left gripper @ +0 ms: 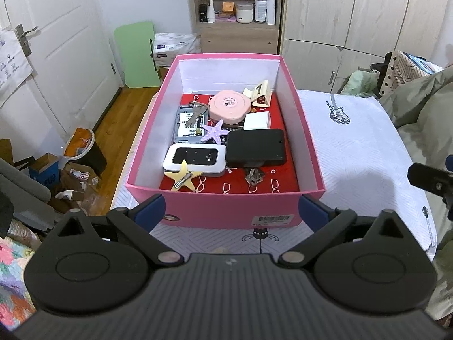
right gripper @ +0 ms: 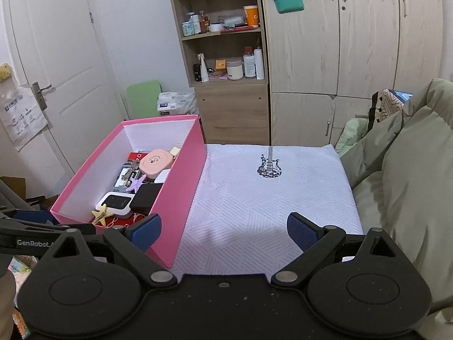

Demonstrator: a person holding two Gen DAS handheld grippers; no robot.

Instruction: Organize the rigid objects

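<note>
we hold our left tongs (left gripper: 231, 209) spread wide and empty just before the near wall of the pink box (left gripper: 226, 212), which sits on the white bed cover (right gripper: 269, 192). our right tongs (right gripper: 224, 231) also gape empty, over bare cover beside the box's right wall. the rigid things lie inside already: white wifi router (left gripper: 195, 159), black case (left gripper: 256, 148), pink round tin (left gripper: 229, 105), purple starfish (left gripper: 213, 131), yellow star clip (left gripper: 183, 180), keys (left gripper: 195, 112). we judge the gathering looks done or a sorting is about to begin; next we would reach in over the rim for one piece.
</note>
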